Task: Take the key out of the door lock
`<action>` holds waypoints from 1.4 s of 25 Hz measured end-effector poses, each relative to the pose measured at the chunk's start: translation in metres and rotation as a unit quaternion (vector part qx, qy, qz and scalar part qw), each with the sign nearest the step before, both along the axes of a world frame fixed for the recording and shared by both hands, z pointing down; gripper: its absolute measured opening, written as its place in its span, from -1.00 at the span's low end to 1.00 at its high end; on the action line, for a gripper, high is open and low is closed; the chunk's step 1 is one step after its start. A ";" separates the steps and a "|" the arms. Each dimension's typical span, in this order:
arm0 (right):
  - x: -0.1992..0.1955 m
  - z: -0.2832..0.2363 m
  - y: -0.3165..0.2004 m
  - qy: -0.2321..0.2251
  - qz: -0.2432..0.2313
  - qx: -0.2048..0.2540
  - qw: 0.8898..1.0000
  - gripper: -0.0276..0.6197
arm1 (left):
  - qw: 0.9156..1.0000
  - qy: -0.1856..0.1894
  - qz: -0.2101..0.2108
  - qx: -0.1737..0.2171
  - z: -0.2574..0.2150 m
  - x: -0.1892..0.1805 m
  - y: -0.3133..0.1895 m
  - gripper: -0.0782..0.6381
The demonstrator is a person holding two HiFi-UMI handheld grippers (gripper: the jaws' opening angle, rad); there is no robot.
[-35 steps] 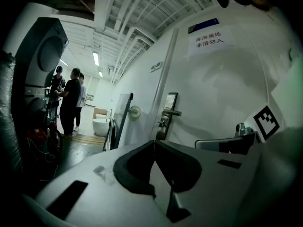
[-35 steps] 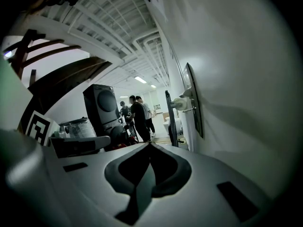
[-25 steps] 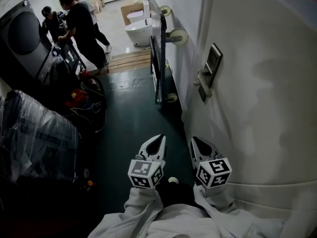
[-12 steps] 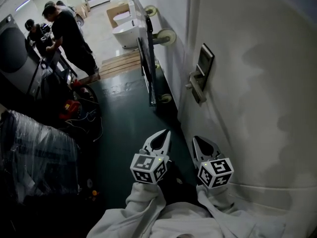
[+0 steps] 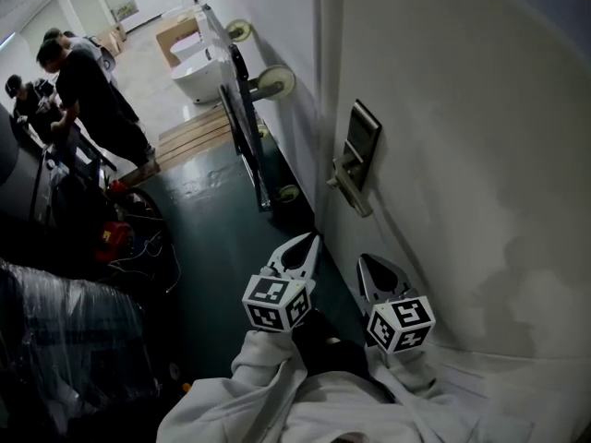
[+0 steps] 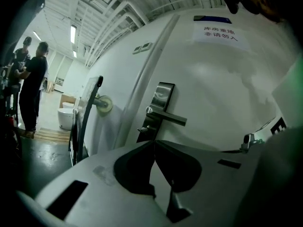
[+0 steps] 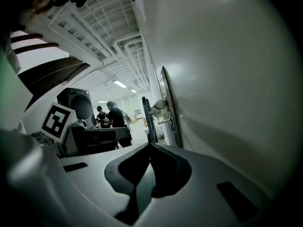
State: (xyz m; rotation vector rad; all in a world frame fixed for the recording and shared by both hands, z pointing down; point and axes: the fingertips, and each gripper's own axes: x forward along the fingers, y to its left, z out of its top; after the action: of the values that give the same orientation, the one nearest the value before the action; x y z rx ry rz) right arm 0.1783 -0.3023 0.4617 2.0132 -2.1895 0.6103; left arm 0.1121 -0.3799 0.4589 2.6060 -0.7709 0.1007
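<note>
The door lock (image 5: 360, 141) is a metal plate with a lever handle (image 5: 343, 183) on the white door (image 5: 480, 155). In the left gripper view the plate (image 6: 162, 98) and lever (image 6: 169, 119) show ahead, with a small key-like piece (image 6: 143, 129) sticking out under the lever. My left gripper (image 5: 309, 242) (image 6: 154, 142) is shut and empty, held low, well short of the lock. My right gripper (image 5: 367, 262) (image 7: 150, 145) is shut and empty beside the door, and sees the lock (image 7: 165, 109) edge-on.
A wheeled rack (image 5: 242, 123) stands along the wall just past the door. Further off are a white basin (image 5: 196, 77), a wooden pallet (image 5: 189, 132) and people (image 5: 88, 100) at a cart. Plastic-wrapped goods (image 5: 65, 340) fill the left, over a dark green floor (image 5: 222, 238).
The head view has swung right, so the lock and rack sit further left in the picture. Both grippers stay shut in about the same low place.
</note>
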 end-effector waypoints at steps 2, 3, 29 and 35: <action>0.001 0.000 -0.007 0.001 0.009 -0.001 1.000 -0.75 | 1.000 0.003 0.013 -0.004 -0.001 0.007 -0.010 -0.74; 0.001 -0.001 -0.010 0.001 0.013 -0.002 1.000 -0.76 | 1.000 0.004 0.021 -0.006 -0.002 0.010 -0.014 -0.74; 0.013 0.015 -0.047 0.020 0.171 -0.027 0.985 -0.75 | 0.910 0.204 0.167 -0.319 0.023 0.060 -0.077 -0.43; 0.009 0.016 -0.047 0.022 0.180 -0.035 0.983 -0.75 | 0.871 0.253 0.165 -0.387 0.021 0.073 -0.086 -0.41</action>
State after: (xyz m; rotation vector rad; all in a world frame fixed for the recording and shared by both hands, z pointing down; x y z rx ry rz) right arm 0.1876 -0.3488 0.4781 2.3777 -1.7623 0.6600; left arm 0.1853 -0.4663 0.4802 1.8259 -0.0460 -0.1468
